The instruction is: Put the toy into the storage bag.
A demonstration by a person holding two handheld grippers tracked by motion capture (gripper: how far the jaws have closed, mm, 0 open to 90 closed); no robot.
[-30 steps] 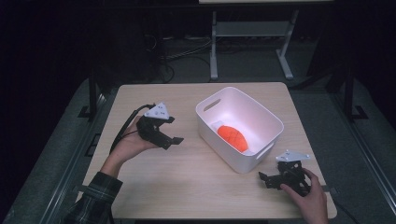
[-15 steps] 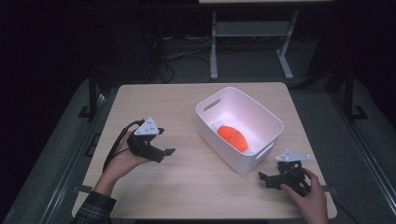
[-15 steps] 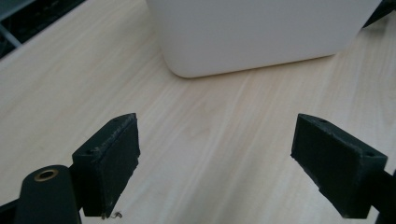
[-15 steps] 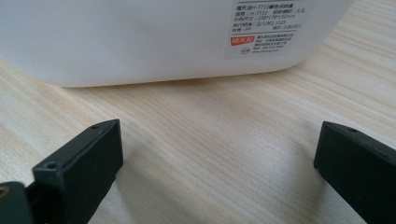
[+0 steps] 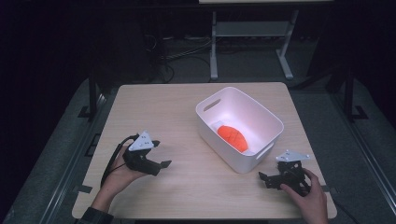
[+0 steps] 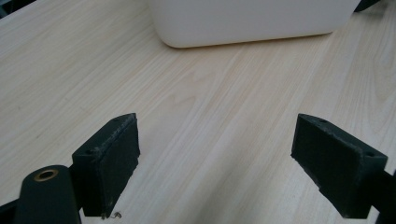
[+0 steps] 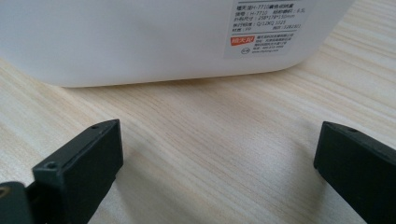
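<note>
A white plastic bin (image 5: 261,115) stands on the right half of the wooden table (image 5: 159,107), and an orange rounded object (image 5: 232,136) lies inside it. My left gripper (image 5: 159,154) rests low over the table's front left, open, with nothing between its jaws. In the left gripper view the left gripper (image 6: 217,163) faces the bin's wall (image 6: 252,18) across bare wood. My right gripper (image 5: 271,179) sits at the front right, just before the bin's near corner, also open. In the right gripper view the right gripper (image 7: 217,168) is close to the bin (image 7: 140,37).
A printed label (image 7: 266,23) is stuck on the bin wall facing the right gripper. Bare wood lies between the two grippers at the table's front (image 5: 210,186). A metal stand (image 5: 250,32) and cables are on the dark floor behind the table.
My left gripper has drawn back from beside the bin toward the front left of the table and lowered. The right gripper and the bin have stayed put.
</note>
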